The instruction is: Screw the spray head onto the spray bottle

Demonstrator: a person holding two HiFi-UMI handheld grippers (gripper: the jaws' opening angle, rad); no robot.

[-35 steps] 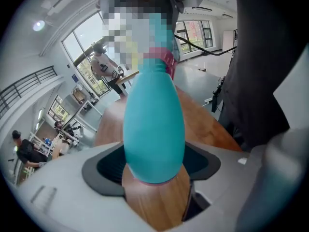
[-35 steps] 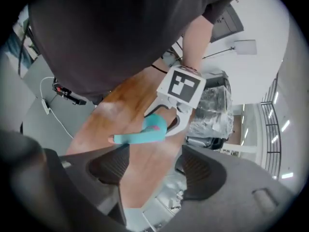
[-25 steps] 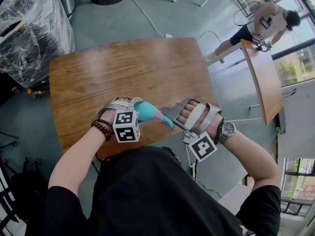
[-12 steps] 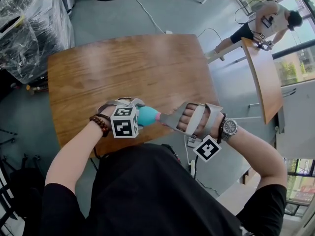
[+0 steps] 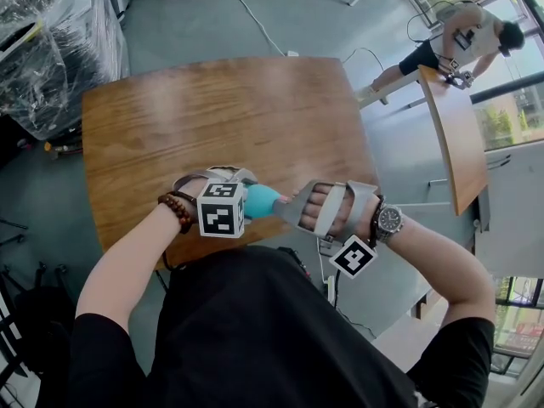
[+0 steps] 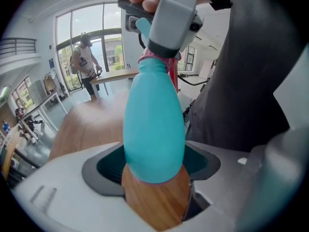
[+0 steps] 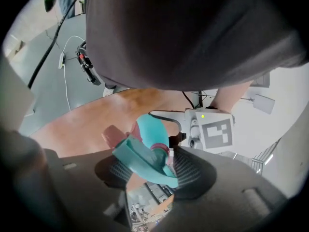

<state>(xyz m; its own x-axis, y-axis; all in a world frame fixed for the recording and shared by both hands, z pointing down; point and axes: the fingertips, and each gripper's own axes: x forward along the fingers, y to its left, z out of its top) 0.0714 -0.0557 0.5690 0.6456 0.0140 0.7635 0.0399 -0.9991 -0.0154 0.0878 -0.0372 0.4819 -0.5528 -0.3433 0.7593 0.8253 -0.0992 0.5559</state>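
The teal spray bottle [image 5: 259, 201] lies level over the front edge of the wooden table [image 5: 238, 117], its body gripped between the pads of my left gripper [image 5: 246, 195]. In the left gripper view the bottle [image 6: 154, 124] points away, a pink collar [image 6: 155, 62] at its neck. My right gripper [image 5: 287, 209] meets that end. In the right gripper view the teal spray head [image 7: 145, 158] with its pink nozzle [image 7: 113, 137] sits between the ribbed pads of the right gripper [image 7: 145, 170], whose jaws are closing on it.
A plastic-wrapped stack [image 5: 51, 41] stands on the floor at the far left. A second wooden table [image 5: 455, 134] with a person [image 5: 463, 36] at it lies to the right. A white cable [image 5: 255, 24] runs over the floor beyond the table.
My right gripper has moved left onto the bottle's neck and its jaws have narrowed round the spray head. The trigger no longer shows between the two grippers in the head view.
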